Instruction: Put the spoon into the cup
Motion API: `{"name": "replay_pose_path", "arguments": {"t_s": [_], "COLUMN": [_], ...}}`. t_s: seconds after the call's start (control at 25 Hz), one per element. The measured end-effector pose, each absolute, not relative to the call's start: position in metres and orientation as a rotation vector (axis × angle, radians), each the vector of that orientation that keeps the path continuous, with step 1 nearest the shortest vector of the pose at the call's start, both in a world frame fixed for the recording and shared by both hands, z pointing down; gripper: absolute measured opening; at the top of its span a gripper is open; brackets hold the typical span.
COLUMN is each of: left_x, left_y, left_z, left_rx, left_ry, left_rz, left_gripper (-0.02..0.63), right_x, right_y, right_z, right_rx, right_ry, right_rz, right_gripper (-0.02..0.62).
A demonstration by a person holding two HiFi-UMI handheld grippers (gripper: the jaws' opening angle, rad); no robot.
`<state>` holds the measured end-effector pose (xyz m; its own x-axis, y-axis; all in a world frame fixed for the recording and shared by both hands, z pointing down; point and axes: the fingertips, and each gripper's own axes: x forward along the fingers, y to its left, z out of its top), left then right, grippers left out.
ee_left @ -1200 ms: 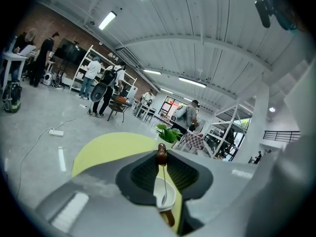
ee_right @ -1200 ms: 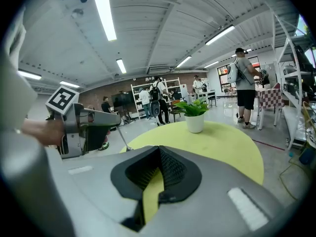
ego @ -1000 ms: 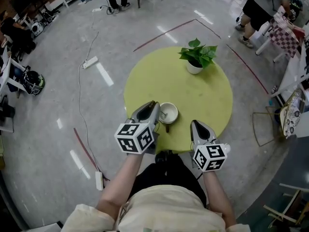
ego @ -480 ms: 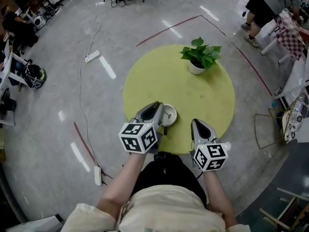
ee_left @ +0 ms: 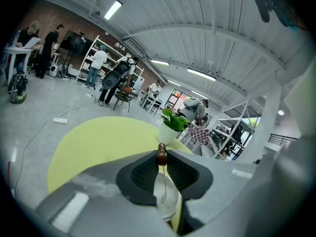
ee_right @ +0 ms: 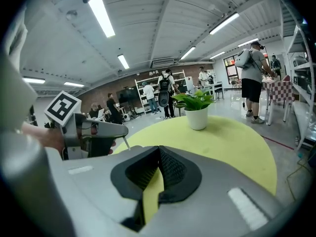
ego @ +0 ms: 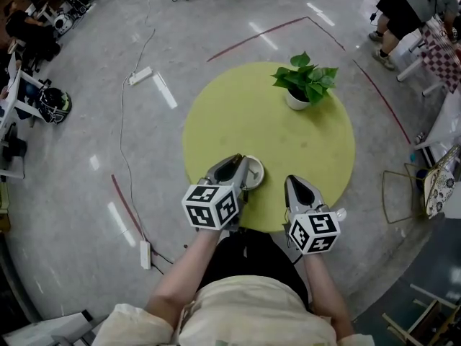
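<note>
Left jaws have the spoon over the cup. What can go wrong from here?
1. The left gripper pinches the spoon only by its brown end at the jaw tips; the thin handle may swing or slip.
2. That gripper sits close beside the cup; a bump might tip it.

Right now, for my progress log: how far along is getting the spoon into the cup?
Done: the left gripper is shut on the spoon by its thin handle, so it's picked up. In hand: it hangs over the white cup on the yellow table. Left: lower it in, let go. The right gripper is shut, empty.
</note>
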<state>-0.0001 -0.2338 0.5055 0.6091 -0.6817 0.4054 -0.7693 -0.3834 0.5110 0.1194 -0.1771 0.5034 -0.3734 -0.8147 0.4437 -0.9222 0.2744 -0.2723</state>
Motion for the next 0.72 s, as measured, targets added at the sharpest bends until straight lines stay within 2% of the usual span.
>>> {"name": "replay_pose_path", "arguments": {"t_s": [0.72], "left_x": [-0.002], "left_y": [-0.234], "left_z": [0.527], "left_rx": [2.128], "left_ry": [-1.157], "left_rz": [0.228], "left_gripper": [0.055], "right_x": [0.118], "right_y": [-0.19], "right_z": [0.513], "right_rx": [1.56], "right_ry": [-2.334], "right_rz": [0.753], "right_gripper": [0.002]}}
